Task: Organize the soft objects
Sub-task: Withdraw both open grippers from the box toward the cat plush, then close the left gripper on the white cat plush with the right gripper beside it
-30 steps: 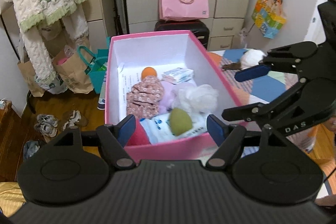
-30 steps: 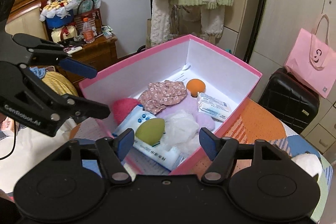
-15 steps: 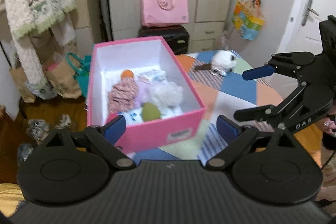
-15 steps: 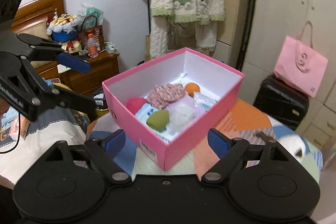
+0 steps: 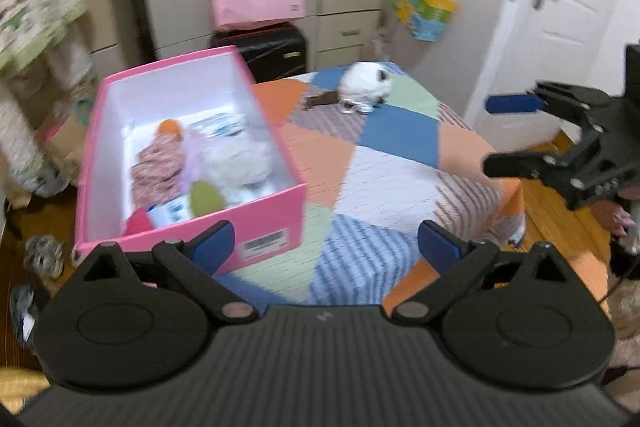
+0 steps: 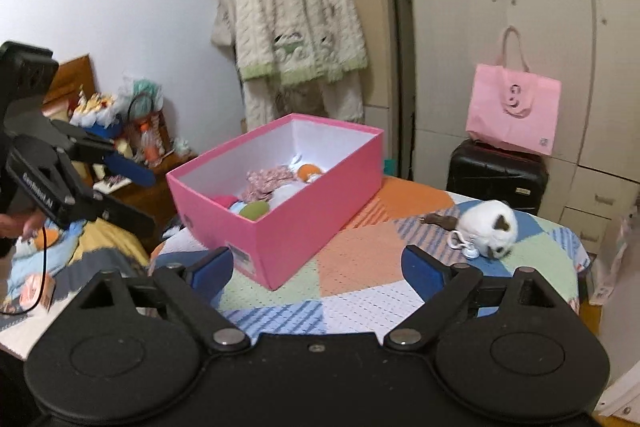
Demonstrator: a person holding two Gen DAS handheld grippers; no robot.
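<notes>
1. While both tools are hanging over the quilted table, the left gripper is standing wide, its jaws having just been opening, with nothing between the blue pads and nothing touched.
2. The right gripper is likewise gaping, its jaws having just been spreading further, empty and clear of everything.
3. The pink box is sitting on the table's left part as the left camera sees it, lid off, white inside.
4. Soft things are lying packed in it: a floral cloth, an orange ball, a green sponge, a white fluffy lump and a red piece in the near corner.
5. A white plush is lying by itself on the table, well apart from the box, toward the far edge.
6. Each gripper is pointing downward at a slant toward the table; the right one is showing at the left camera's right edge, beside the table, with fingertips of a hand just under it.
</notes>
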